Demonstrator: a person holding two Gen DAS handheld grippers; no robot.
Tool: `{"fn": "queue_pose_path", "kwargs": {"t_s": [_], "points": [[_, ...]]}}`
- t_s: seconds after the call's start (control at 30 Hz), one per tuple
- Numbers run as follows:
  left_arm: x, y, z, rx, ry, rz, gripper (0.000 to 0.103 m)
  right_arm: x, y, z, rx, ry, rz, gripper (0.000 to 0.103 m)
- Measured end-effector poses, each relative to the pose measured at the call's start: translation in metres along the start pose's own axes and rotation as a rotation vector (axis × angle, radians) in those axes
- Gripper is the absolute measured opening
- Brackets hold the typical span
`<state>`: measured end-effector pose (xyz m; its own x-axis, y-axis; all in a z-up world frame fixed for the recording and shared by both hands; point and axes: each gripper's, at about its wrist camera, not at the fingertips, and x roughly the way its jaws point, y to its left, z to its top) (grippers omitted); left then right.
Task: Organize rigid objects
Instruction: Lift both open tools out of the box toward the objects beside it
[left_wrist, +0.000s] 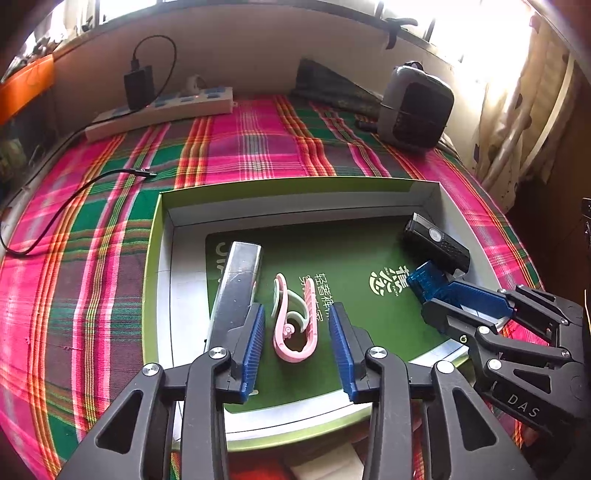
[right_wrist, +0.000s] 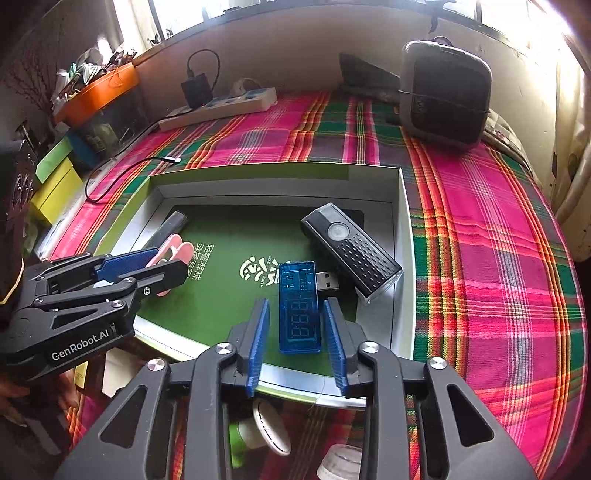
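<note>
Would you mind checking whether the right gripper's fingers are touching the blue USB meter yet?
Apart. In the right wrist view, the right gripper is open around the blue USB meter, with green box floor showing between the meter and each finger.

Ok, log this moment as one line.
left gripper: open, around pink clip | right gripper: open, around blue USB meter | both in box

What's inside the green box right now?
Inside the green box: a silver bar, pink clip, blue USB meter and black remote. The left tongs partly cover the clip.
</note>
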<state>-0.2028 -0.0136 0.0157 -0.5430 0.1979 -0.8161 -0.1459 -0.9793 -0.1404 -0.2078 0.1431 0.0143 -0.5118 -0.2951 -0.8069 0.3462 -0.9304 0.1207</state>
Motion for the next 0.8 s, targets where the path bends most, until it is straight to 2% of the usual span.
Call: {"fn": "queue_pose_path", "kwargs": {"t_s": [0.07,0.23,0.33,0.43,0.53,0.8], "points": [[-0.001,-0.001,-0.001,-0.002,0.0,0.001,0.037,-0.001,-0.001,0.0,0.006,-0.007,-0.003,0.042],[-0.006,-0.002,-0.004,-0.005,-0.004,0.01,0.038,-0.005,-0.003,-0.002,0.026,-0.019,-0.01,0.044],[-0.016,-0.006,-0.006,0.019,-0.041,0.059,0.039,-0.011,-0.001,-0.004,0.019,-0.036,-0.026,0.044],[-0.022,-0.004,-0.007,0.006,-0.036,0.038,0.039,-0.017,0.001,-0.006,0.018,-0.052,-0.036,0.044],[-0.026,-0.004,-0.011,0.005,-0.039,0.061,0.039,-0.025,0.002,-0.008,0.02,-0.067,-0.036,0.044],[-0.048,-0.001,-0.023,-0.021,-0.079,0.06,0.039,-0.039,0.006,-0.014,0.032,-0.087,-0.041,0.044]]}}
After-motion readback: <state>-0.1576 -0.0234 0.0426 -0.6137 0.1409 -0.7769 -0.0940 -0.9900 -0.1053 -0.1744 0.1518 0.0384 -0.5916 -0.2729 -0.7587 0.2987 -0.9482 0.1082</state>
